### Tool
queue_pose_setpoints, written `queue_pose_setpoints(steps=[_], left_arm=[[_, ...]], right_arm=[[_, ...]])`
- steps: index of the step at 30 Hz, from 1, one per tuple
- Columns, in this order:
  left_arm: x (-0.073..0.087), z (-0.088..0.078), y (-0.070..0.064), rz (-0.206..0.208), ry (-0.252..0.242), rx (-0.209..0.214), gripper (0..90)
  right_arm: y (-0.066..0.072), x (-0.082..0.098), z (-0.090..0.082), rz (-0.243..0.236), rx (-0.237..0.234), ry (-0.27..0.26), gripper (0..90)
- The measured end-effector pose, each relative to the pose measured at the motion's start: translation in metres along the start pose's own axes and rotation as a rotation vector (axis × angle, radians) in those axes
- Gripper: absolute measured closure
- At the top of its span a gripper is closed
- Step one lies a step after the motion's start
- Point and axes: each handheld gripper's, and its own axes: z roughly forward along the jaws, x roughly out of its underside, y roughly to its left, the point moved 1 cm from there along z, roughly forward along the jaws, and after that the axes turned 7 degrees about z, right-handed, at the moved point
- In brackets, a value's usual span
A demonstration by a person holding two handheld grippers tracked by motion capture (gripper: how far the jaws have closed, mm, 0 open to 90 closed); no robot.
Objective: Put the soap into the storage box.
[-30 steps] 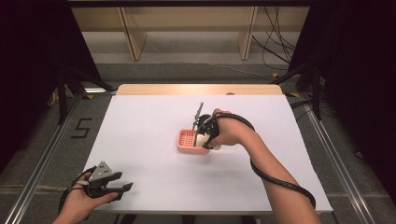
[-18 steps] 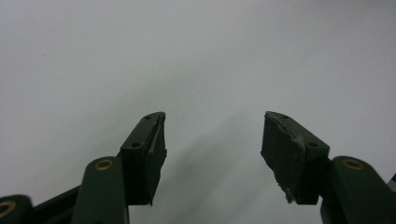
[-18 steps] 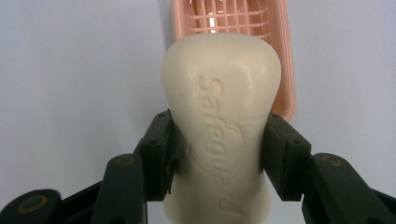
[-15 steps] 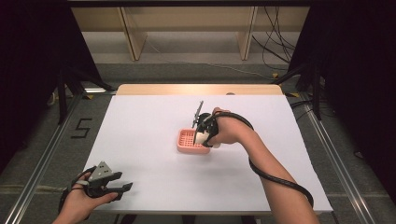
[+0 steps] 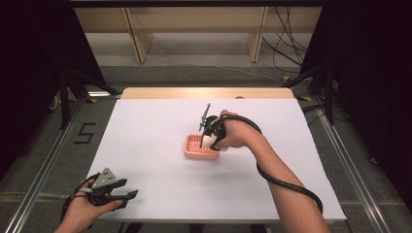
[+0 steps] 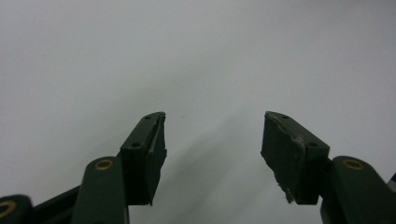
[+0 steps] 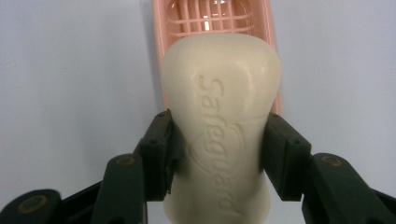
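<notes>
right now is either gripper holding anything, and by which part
The right gripper holds a cream soap bar by its narrower waist, over the pink soap dish. The left gripper is open, holding nothing.

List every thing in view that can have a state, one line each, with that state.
Soap bar: cream, embossed side facing the camera, clamped at its middle, over the dish.
Soap dish: pink, slotted, flat on the table, nothing lying in it yet.
Right tool: shut on the soap bar, above the dish.
Left tool: open, nothing between its jaws, near the table's front left corner.
Table: white top, level.
</notes>
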Motion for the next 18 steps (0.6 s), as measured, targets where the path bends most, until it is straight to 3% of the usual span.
queue_pose_setpoints(steps=[2, 3, 6, 8, 11, 13, 14, 16, 17, 18], left_arm=[[0.0, 0.0001, 0.0, -0.001, -0.001, -0.002, 39.1], [-0.0001, 0.0018, -0.0016, -0.026, -0.024, -0.009, 39.1], [0.0, 0.0028, -0.0025, -0.048, -0.028, -0.008, 39.1], [0.0, 0.0029, -0.0025, -0.049, -0.028, -0.008, 39.1], [-0.0002, 0.0023, -0.002, -0.035, -0.027, -0.011, 39.1], [-0.0001, 0.0028, -0.0026, -0.05, -0.029, -0.01, 39.1], [-0.0001, 0.0028, -0.0025, -0.049, -0.029, -0.009, 39.1], [0.0002, -0.0001, -0.0002, -0.011, 0.003, 0.006, 39.1], [0.0002, 0.0007, -0.0012, -0.025, -0.013, 0.004, 39.1], [0.0002, 0.0006, -0.0011, -0.023, -0.012, 0.004, 39.1]], right_arm=[[-0.0018, -0.0007, 0.0007, -0.017, 0.007, -0.011, 50.5], [-0.0022, -0.0011, 0.0008, -0.019, 0.009, -0.012, 50.5], [-0.0002, -0.0025, -0.0002, 0.017, 0.009, -0.005, 50.5], [-0.0026, -0.0032, 0.0005, -0.009, 0.01, -0.015, 50.5], [-0.0019, -0.0048, 0.0005, 0.002, 0.011, -0.012, 50.6], [-0.0035, -0.0058, 0.0011, -0.017, 0.01, -0.02, 50.5], [-0.0026, -0.0062, 0.0012, 0.0, 0.012, -0.015, 50.5], [-0.003, -0.0073, 0.0019, -0.006, 0.007, -0.02, 50.5], [-0.0042, -0.0081, 0.0021, -0.026, 0.01, -0.023, 50.5], [-0.0018, -0.0078, 0.0021, 0.01, 0.009, -0.019, 50.5]])
